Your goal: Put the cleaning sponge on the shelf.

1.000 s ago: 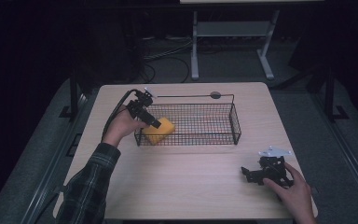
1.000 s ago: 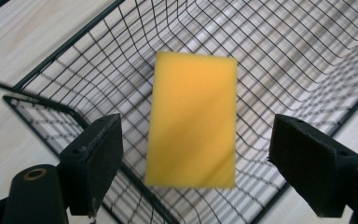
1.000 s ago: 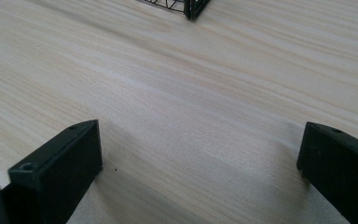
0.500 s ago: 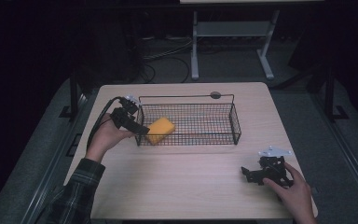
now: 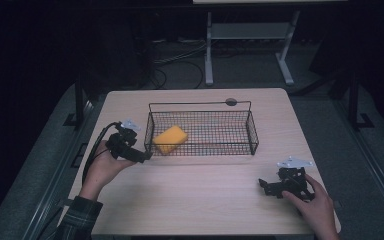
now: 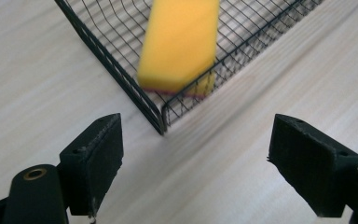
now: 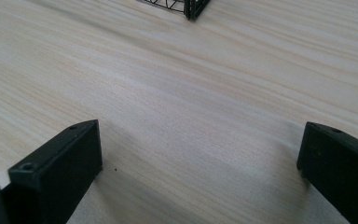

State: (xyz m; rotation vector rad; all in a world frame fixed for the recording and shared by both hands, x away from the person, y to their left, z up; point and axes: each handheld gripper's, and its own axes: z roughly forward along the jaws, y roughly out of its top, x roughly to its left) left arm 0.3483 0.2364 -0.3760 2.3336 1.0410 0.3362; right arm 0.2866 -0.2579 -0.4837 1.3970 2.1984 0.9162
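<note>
Left tongs [image 5: 146, 156] have backed out of the basket [image 5: 250, 131] and now sit just off its near-left corner, jaws wide, nothing in them. The sponge [image 5: 169, 138] lies in the basket's left end; the left gripper view shows a purple underside. Right tongs [image 5: 265, 187] rest low on the worktop [image 5: 200, 200], also spread wide, well apart from the basket.
</note>
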